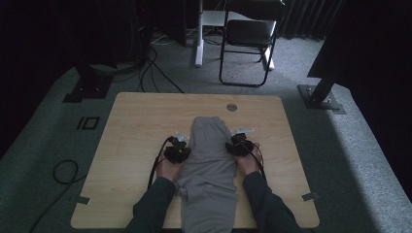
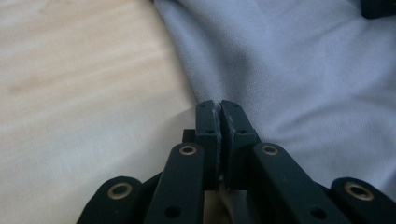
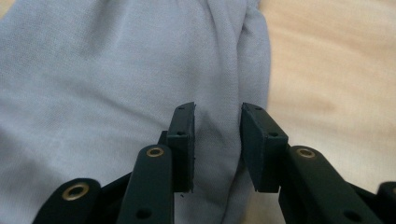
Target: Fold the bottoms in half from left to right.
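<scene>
Nearest the person, the soft grey folded garment (image 1: 209, 174), probably trousers, lies lengthwise down the middle of the pale wooden table (image 1: 136, 121), its near end hanging over the table's front edge between the two dark sleeves.

At mid-length the left gripper (image 1: 178, 148) sits at the garment's left edge. In the left gripper view its black jaws stand together, right where the cloth (image 2: 299, 70) meets the bare wood (image 2: 70, 93). Whether any fabric is caught between the pads I cannot tell; at most it looks like a sliver of hem. The risk here is a grip on nothing or on one thin layer: if the hand lifts, the edge may slip free, or only the top layer may come up and the fold open.

The right gripper (image 1: 239, 144) is at the opposite edge. In the right gripper view its jaws stand apart, with a ridge of the grey cloth (image 3: 219, 70) between them and the pads not pressing it. If the left hand pulls first, the garment is likely to skew or drag sideways across the table (image 3: 327, 70).

Farther off, the garment's far end lies bunched short of the small round metal grommet (image 1: 231, 107). An uneven lift could crumple that end, and the overhanging weight could pull the whole thing toward the front edge.
</scene>
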The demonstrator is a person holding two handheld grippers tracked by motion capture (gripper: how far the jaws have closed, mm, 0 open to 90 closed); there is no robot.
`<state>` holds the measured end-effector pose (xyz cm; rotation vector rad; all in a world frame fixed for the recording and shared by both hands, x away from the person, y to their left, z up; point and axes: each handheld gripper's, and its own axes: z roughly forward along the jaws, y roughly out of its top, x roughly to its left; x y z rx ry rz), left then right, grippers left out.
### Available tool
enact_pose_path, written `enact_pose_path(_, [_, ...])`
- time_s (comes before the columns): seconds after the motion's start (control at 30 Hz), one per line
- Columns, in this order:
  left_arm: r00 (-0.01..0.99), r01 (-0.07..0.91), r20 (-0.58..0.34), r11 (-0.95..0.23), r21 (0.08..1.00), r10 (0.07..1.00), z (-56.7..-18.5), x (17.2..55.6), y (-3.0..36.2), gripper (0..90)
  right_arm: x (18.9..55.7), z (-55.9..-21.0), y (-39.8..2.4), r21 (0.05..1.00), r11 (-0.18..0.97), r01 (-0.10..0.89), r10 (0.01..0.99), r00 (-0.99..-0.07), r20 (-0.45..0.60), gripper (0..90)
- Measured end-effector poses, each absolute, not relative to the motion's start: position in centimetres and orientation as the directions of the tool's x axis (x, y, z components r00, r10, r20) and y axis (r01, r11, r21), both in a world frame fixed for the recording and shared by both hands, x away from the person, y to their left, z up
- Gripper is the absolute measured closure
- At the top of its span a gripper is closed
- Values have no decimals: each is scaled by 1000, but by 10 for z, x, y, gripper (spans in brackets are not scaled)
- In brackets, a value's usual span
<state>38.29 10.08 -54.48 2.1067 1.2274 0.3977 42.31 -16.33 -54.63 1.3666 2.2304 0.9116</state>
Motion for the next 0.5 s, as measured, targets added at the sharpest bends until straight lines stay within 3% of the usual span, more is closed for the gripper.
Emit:
enact_pose_path(0.33, [547,647,-96,-348,679,831,-546,351,102,841,386,-546,-167,686,356,634,856,-516,33,632])
enact_pose_path(0.5, [512,660,-123,-298,690,850,-541,364,104,690,389,-544,-167,666,353,657,851,-521,64,579])
